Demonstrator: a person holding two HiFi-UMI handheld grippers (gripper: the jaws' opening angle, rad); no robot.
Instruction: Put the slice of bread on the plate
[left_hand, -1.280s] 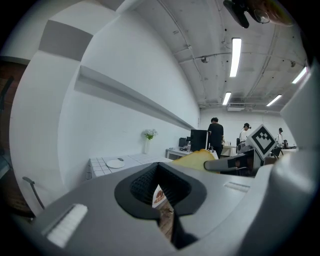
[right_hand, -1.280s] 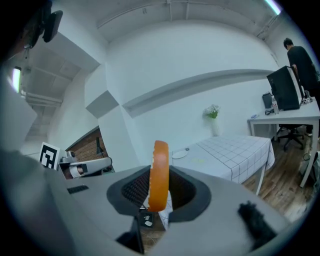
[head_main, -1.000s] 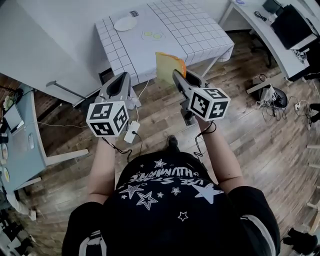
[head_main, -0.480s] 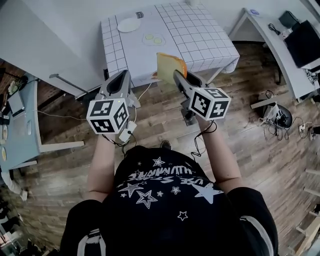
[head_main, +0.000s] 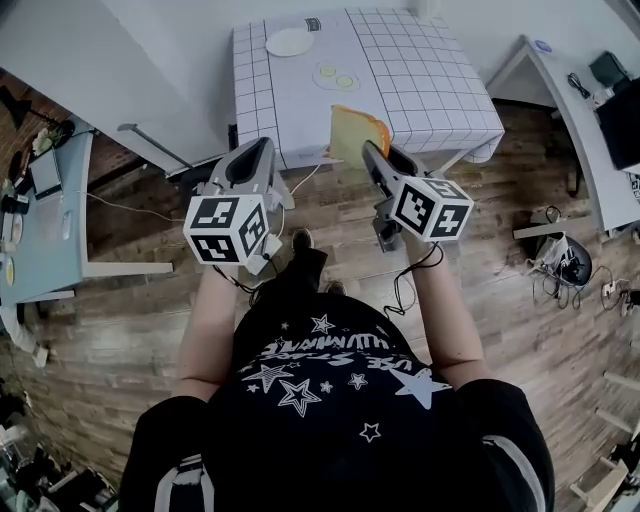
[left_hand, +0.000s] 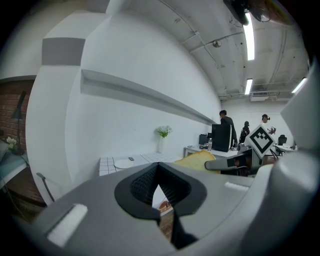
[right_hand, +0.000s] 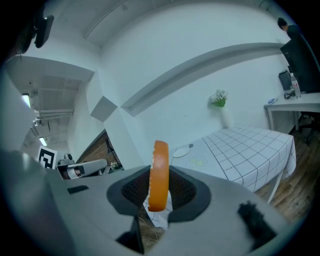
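1. While the one checked-cloth table (head_main: 430, 90) fills the top of the head view, two desks flank it, a left desk (head_main: 55, 240) and a right desk (head_main: 565, 95).
2. Of the two grippers, the right gripper (head_main: 370, 152) pinches the single slice of bread (head_main: 355, 132) upright on edge, in the air by the table's near edge. The left gripper (head_main: 262, 150) has its jaws pressed together on nothing.
3. One plate (head_main: 290, 41) sits at the table's far left corner.
4. Two pale green discs (head_main: 327, 71) lie between bread and plate.

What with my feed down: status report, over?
Right tool shut on bread slice, upright. Left tool shut, empty. Plate on table ahead, green slices near it.
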